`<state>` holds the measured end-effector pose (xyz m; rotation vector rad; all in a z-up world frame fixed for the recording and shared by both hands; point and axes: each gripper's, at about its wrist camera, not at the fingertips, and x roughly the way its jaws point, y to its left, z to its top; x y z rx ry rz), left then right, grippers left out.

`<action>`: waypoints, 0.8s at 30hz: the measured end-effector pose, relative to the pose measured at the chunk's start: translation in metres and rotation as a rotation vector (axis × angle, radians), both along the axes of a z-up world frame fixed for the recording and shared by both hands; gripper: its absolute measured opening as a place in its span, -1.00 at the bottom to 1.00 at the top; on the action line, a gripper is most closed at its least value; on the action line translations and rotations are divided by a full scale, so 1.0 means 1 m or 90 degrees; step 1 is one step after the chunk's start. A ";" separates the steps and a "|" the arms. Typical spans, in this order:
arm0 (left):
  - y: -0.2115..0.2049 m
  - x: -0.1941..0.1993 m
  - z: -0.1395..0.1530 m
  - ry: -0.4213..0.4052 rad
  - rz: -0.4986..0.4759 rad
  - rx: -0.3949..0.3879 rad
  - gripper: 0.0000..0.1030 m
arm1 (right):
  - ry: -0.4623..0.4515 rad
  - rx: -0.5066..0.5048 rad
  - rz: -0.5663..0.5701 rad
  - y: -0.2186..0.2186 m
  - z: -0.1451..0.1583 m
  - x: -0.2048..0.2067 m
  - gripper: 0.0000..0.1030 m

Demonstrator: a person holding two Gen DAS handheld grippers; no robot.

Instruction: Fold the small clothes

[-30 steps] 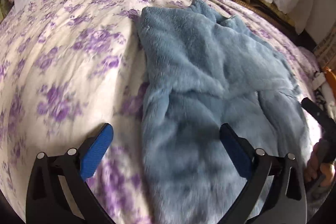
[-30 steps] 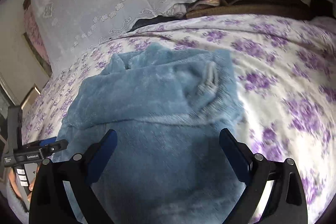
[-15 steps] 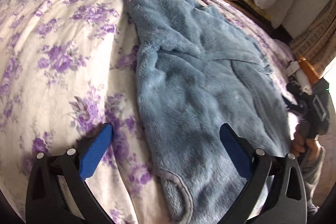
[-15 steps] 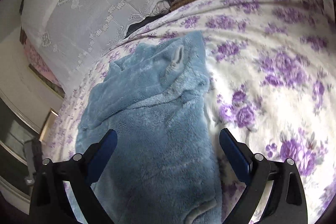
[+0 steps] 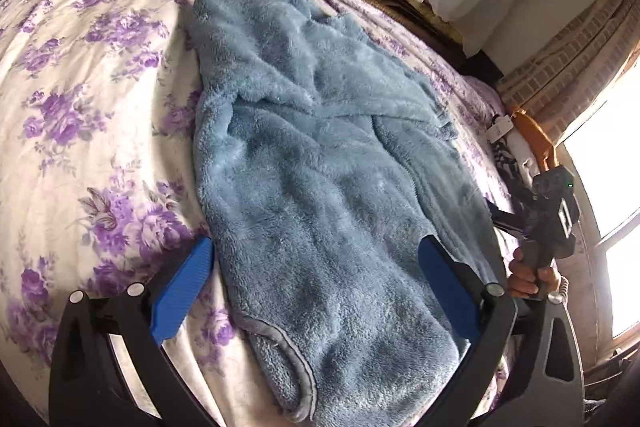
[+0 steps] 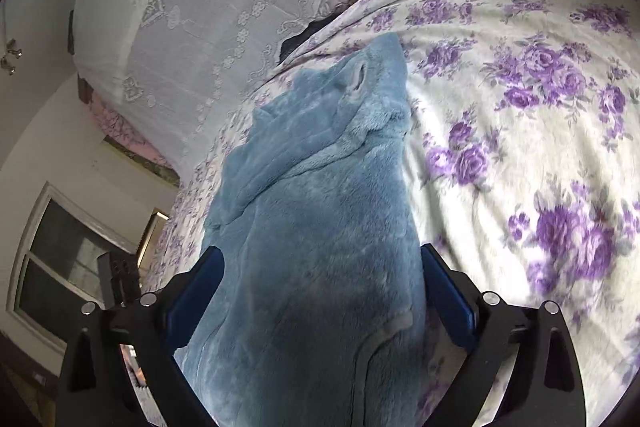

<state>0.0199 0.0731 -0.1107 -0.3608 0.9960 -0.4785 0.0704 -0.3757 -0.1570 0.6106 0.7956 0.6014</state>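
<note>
A fluffy blue fleece garment (image 5: 320, 167) lies lengthwise on the bed, its sleeves folded across the upper body and its grey-trimmed hem nearest me. My left gripper (image 5: 316, 279) is open and empty, above the hem end. My right gripper (image 6: 320, 291) is open, its blue pads standing either side of the garment (image 6: 320, 227) near the hem, holding nothing. The right gripper's body and the hand holding it also show at the right edge of the left wrist view (image 5: 552, 227).
The bed has a white cover with purple flowers (image 5: 80, 107). White lace pillows (image 6: 208, 7) stand at the head. A brick-patterned curtain and bright window (image 5: 600, 107) are on the right. A window (image 6: 72, 267) and the wall are on the left.
Both grippers have pulled back from the garment towards its hem end, so more of it and its grey hem now show. Both stayed open.
</note>
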 end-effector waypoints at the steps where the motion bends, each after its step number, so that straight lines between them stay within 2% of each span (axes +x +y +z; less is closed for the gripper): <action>1: -0.001 0.000 -0.001 0.003 -0.002 0.000 0.91 | -0.001 -0.004 0.006 0.002 0.000 -0.004 0.86; 4: -0.005 -0.005 -0.004 0.013 -0.019 -0.009 0.91 | -0.006 -0.009 0.018 0.004 -0.002 -0.016 0.74; 7: -0.017 -0.015 -0.010 0.036 -0.066 -0.030 0.91 | -0.008 0.004 0.030 0.001 -0.005 -0.027 0.68; 10: -0.034 -0.031 -0.011 0.023 -0.096 0.004 0.91 | -0.010 0.005 0.043 0.003 -0.006 -0.036 0.65; 13: -0.040 -0.041 -0.011 0.011 -0.098 0.019 0.90 | -0.018 -0.011 0.062 0.007 -0.008 -0.048 0.65; 14: -0.040 -0.043 -0.010 0.005 -0.092 0.022 0.76 | -0.020 -0.016 0.066 0.007 -0.009 -0.050 0.65; 15: -0.039 -0.045 -0.010 0.002 -0.086 0.023 0.50 | -0.023 -0.022 0.071 0.007 -0.009 -0.052 0.65; 17: -0.034 -0.046 -0.010 0.004 -0.077 0.009 0.15 | -0.031 -0.035 0.080 0.008 -0.009 -0.060 0.61; 18: -0.032 -0.048 -0.011 0.006 -0.074 0.008 -0.02 | -0.035 -0.041 0.085 0.009 -0.009 -0.062 0.52; 19: -0.032 -0.047 -0.012 0.007 -0.071 0.011 -0.07 | -0.038 -0.047 0.087 0.010 -0.009 -0.064 0.46; 21: -0.031 -0.049 -0.012 0.005 -0.071 0.014 -0.14 | -0.042 -0.058 0.087 0.014 -0.009 -0.066 0.01; 22: -0.032 -0.050 -0.011 0.003 -0.073 0.018 -0.14 | -0.042 -0.058 0.089 0.014 -0.010 -0.067 -0.13; 23: -0.033 -0.051 -0.012 0.005 -0.076 0.022 -0.10 | -0.039 -0.058 0.089 0.014 -0.011 -0.066 -0.37; 24: -0.034 -0.049 -0.015 0.015 -0.078 0.027 0.07 | -0.036 -0.058 0.087 0.014 -0.011 -0.066 -0.42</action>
